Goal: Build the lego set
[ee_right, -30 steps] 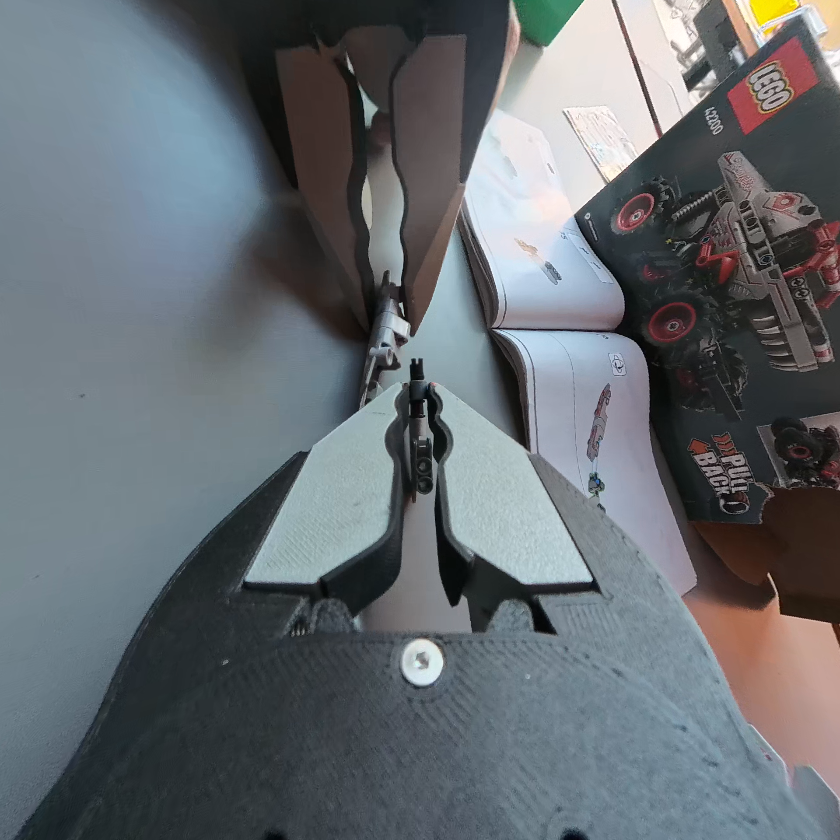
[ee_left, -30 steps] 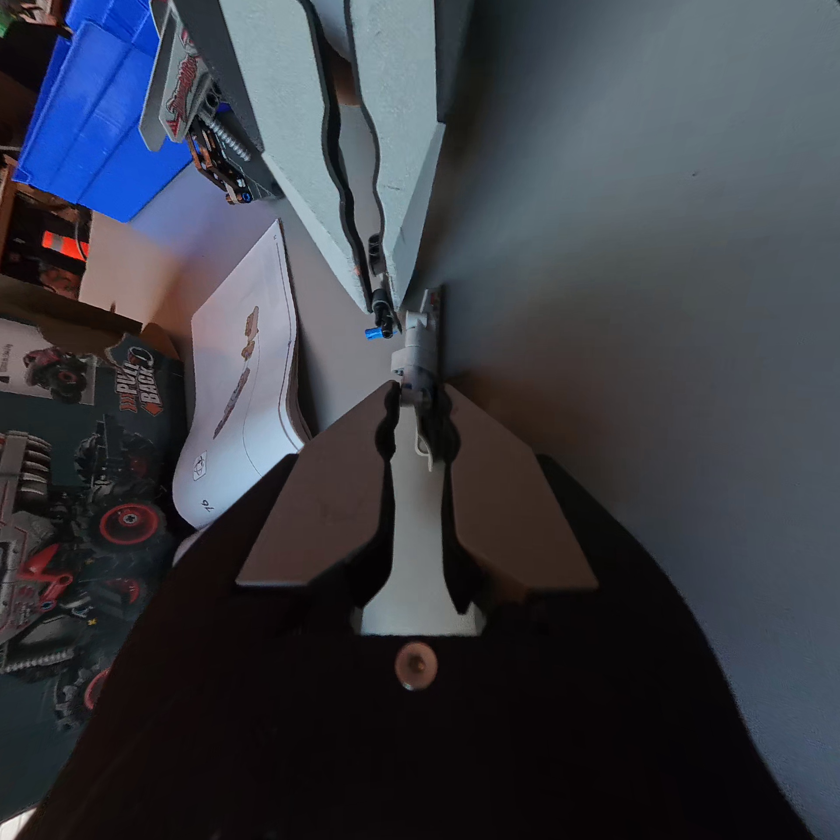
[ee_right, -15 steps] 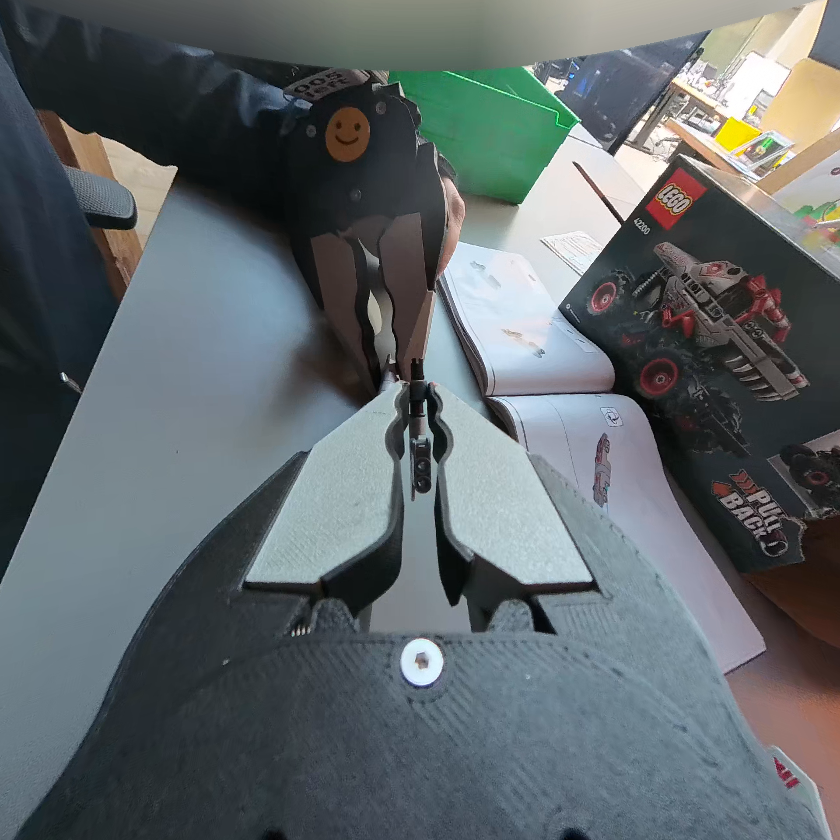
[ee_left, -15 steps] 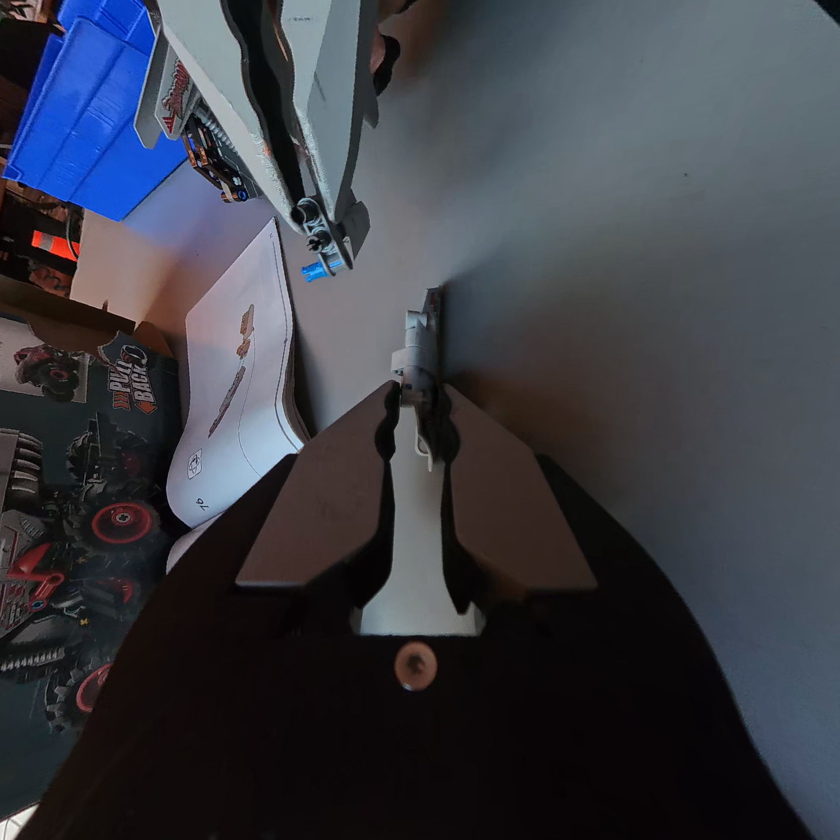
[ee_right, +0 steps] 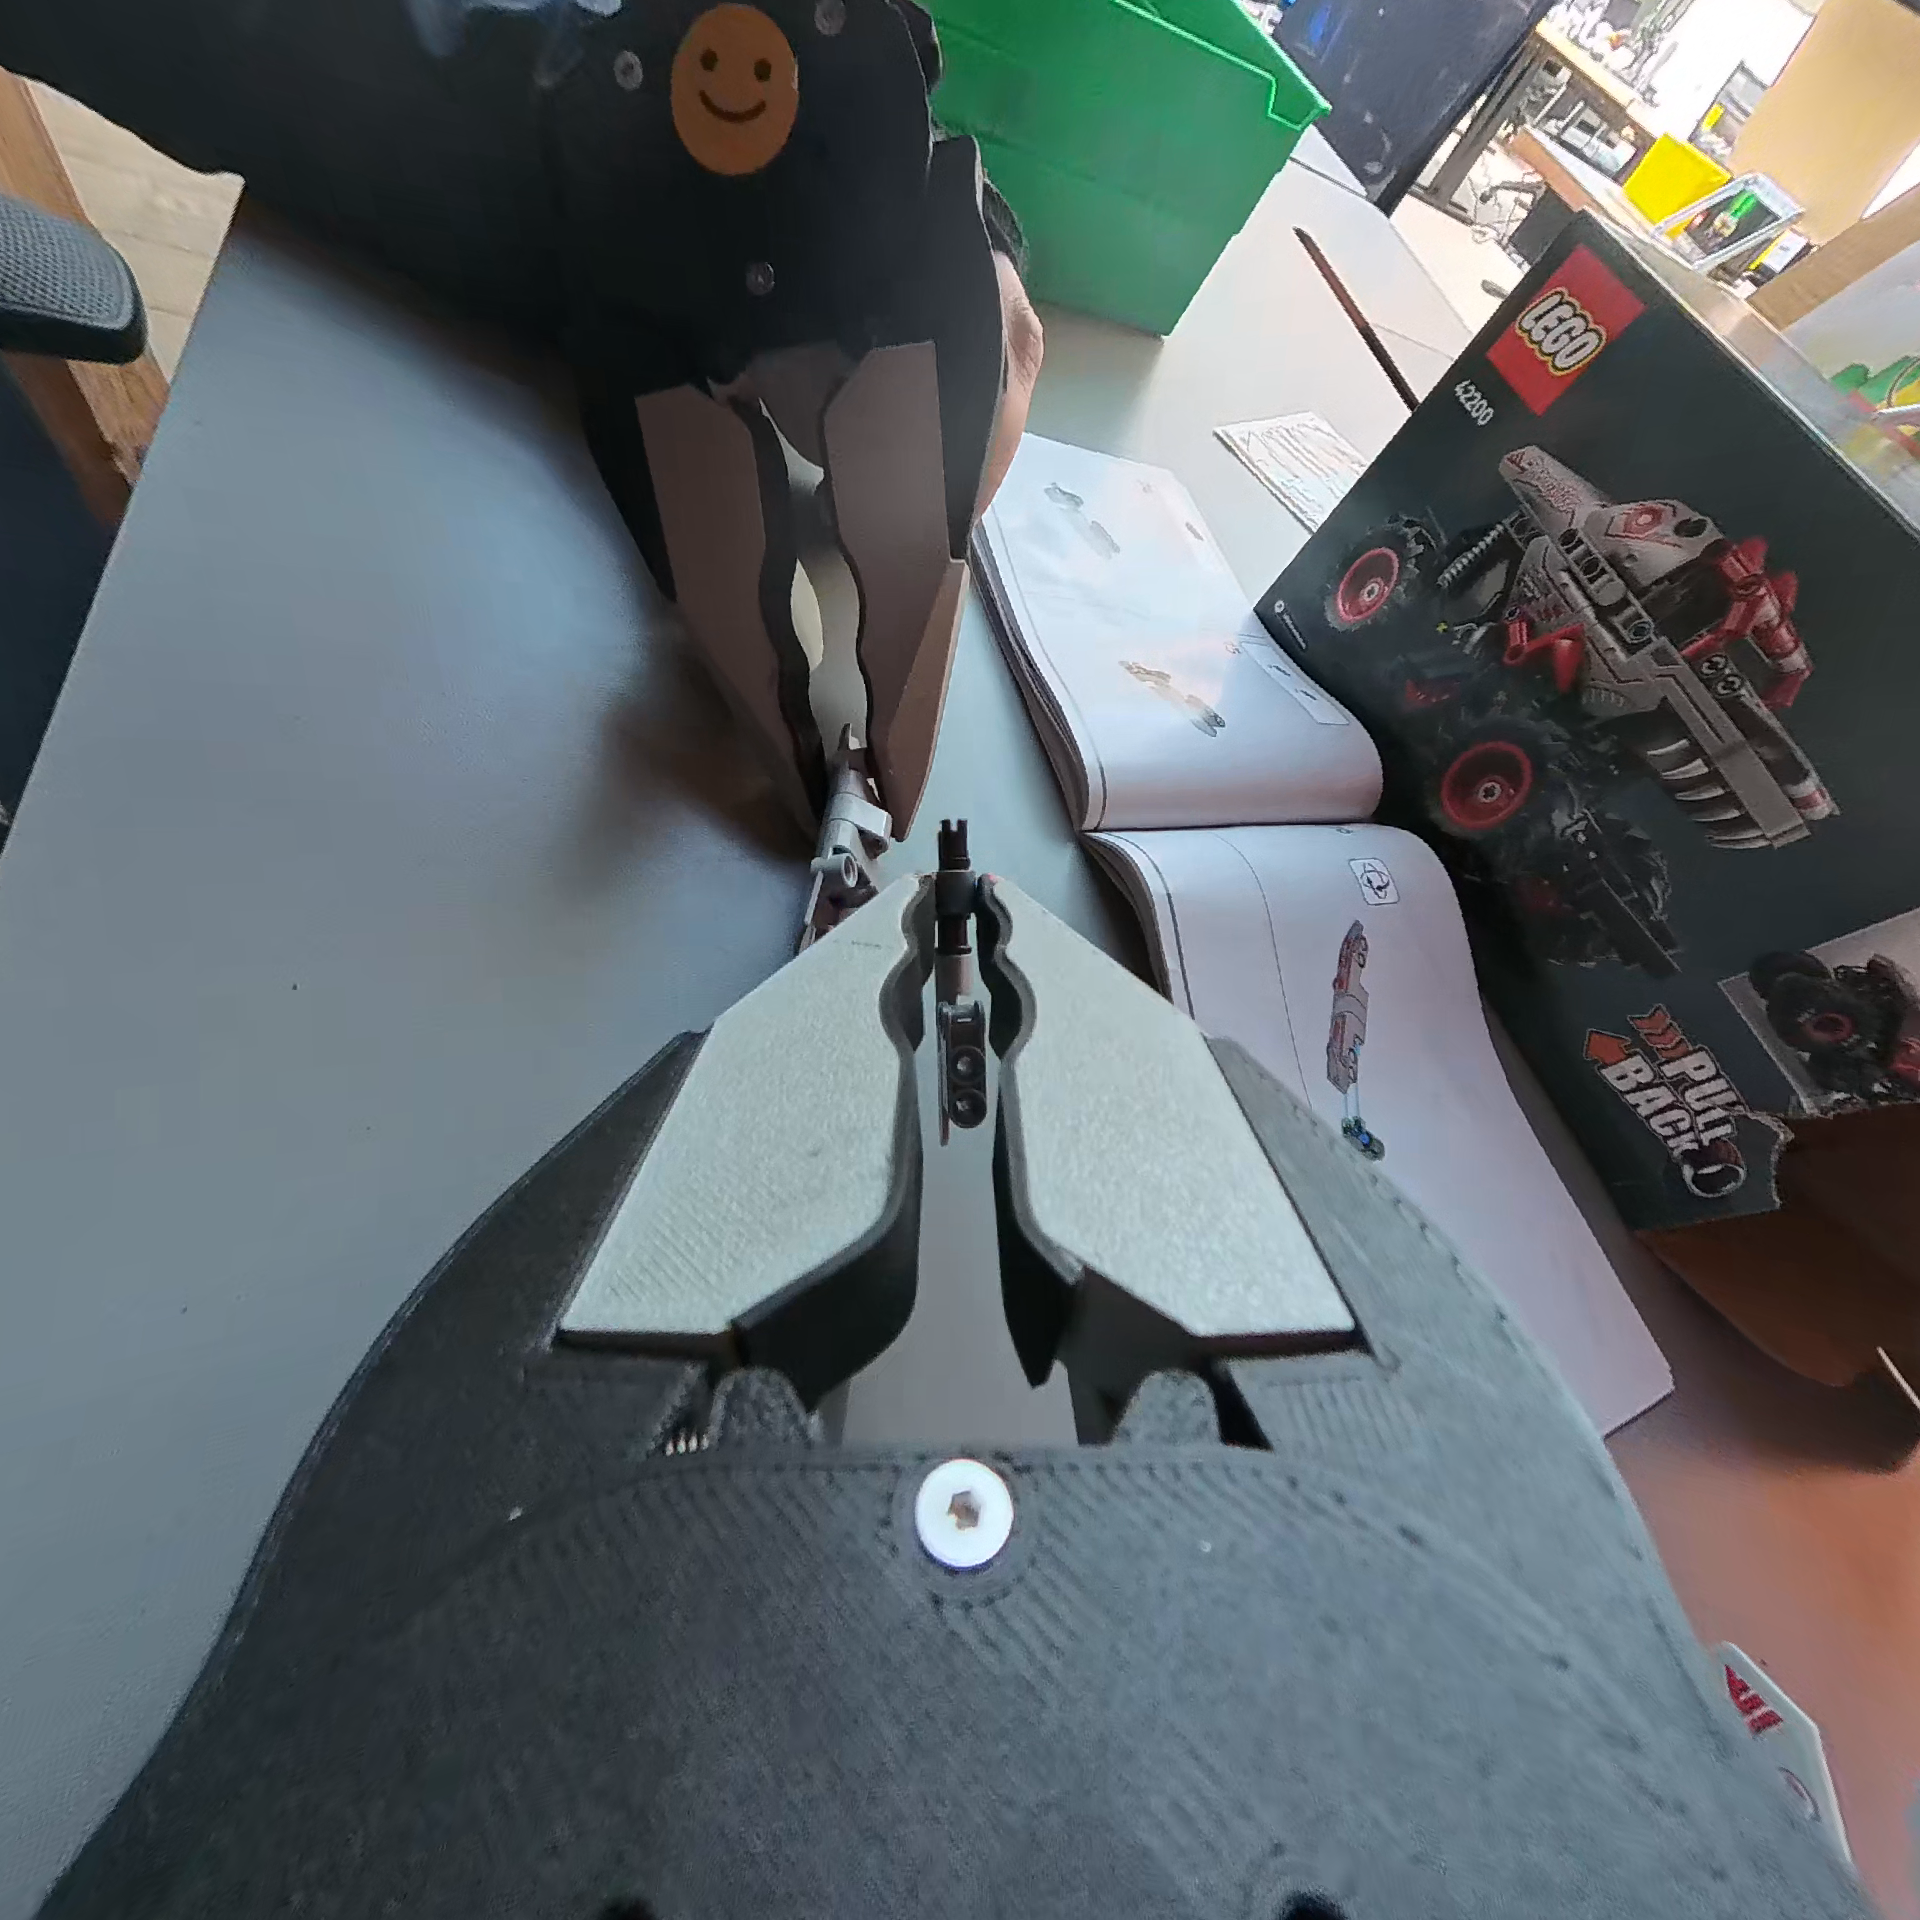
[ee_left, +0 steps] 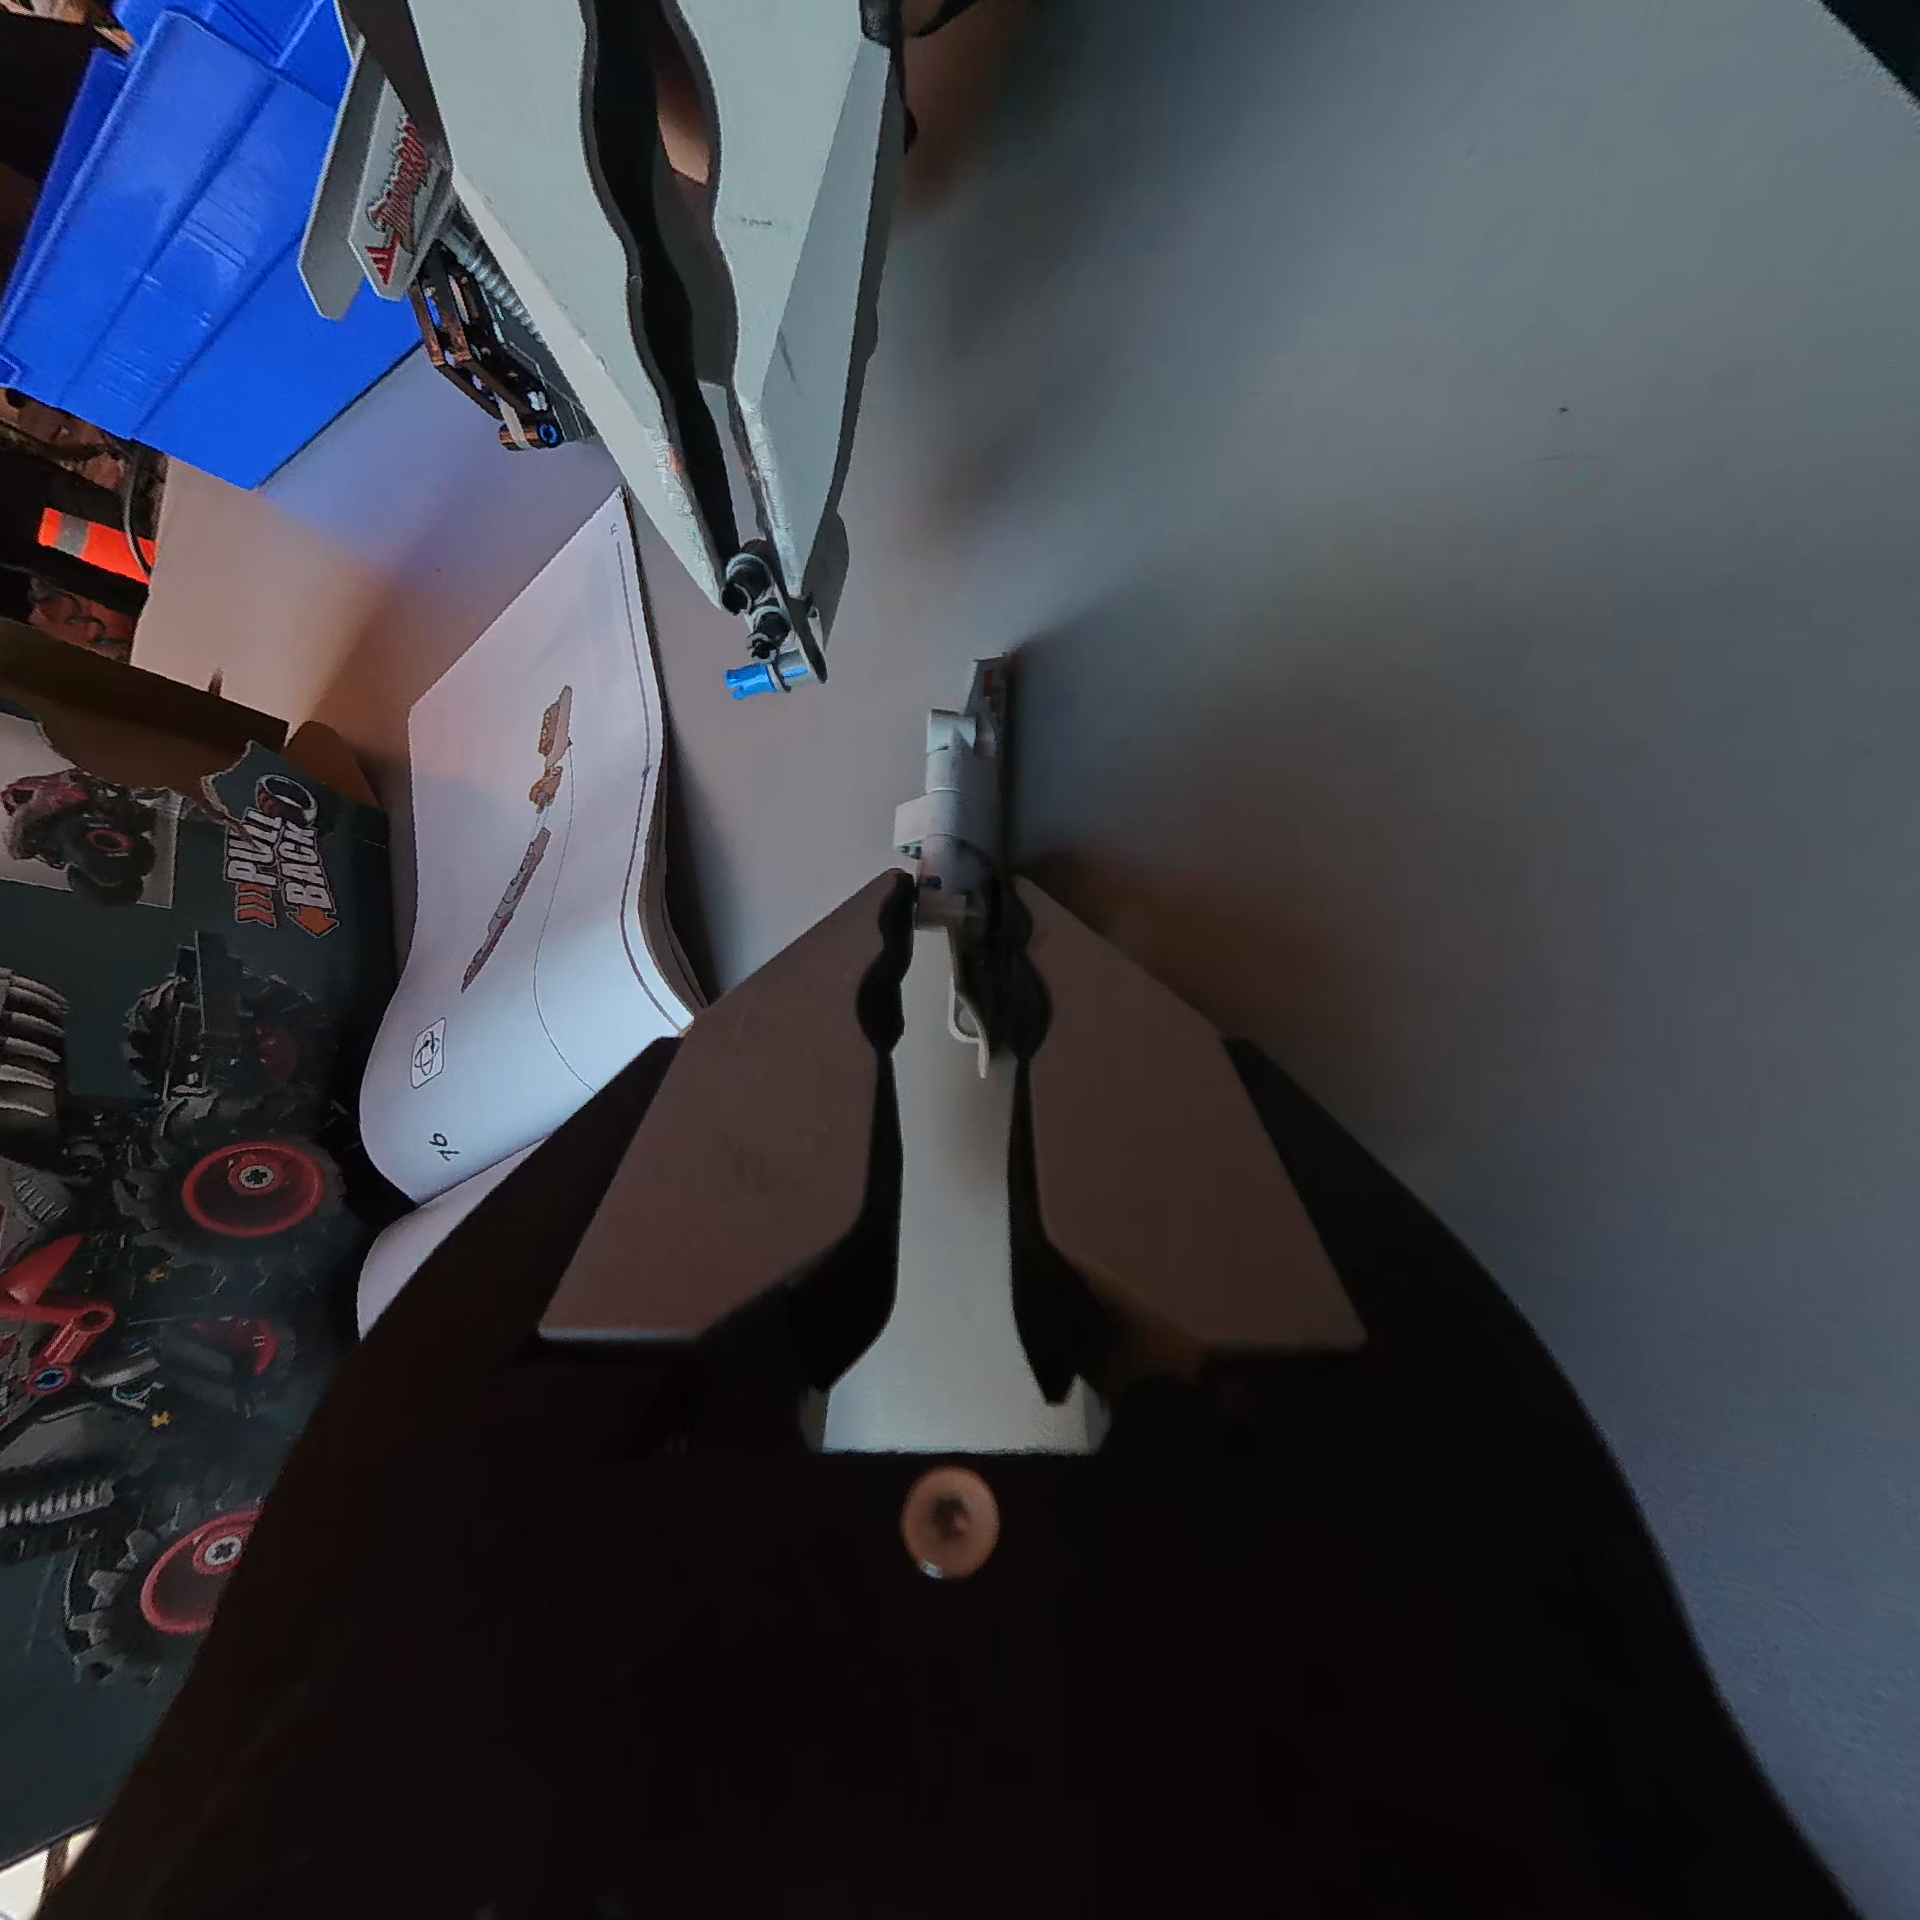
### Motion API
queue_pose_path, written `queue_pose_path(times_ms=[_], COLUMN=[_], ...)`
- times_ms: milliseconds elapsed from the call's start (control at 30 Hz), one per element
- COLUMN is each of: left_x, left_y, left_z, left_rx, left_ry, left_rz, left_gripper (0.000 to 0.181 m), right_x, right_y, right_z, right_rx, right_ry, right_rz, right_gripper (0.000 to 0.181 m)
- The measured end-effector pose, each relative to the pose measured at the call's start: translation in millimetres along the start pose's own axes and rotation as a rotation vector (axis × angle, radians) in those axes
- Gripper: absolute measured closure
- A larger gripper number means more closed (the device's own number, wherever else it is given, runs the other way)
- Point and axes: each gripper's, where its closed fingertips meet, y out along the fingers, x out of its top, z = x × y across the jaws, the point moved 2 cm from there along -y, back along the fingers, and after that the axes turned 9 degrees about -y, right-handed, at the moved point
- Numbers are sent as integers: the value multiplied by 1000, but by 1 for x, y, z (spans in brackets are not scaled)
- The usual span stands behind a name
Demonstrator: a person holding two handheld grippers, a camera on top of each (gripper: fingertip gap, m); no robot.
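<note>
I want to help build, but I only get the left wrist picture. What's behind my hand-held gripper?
Observer: A green bin sits on the table behind the left hand-held gripper, which pinches a grey piece.
Operator: Cool! Anything funny on my gripper?
Observer: Yes, an orange smiley sticker on its black body.
Operator: What's the other one holding?
Observer: The right hand-held gripper is shut on a dark beam; the beam's holed end reaches back between the fingers.

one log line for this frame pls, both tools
left tool: shut on grey piece | right tool: shut on black piece | pieces: close, not joined | booklet: open on table
</note>
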Motion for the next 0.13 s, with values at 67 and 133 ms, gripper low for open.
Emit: queue_pose_path(times_ms=[67,133], left_x=[0,1], left_y=[0,0], left_z=[0,0], left_rx=[0,-1], left_ry=[-2,-5], left_rz=[-2,-3], left_gripper=[168,168], right_x=[-1,-4], right_y=[0,1], right_z=[-1,-1], right_rx=[-7,-10], right_ry=[0,-3], right_rz=[13,30], right_gripper=[177,177])
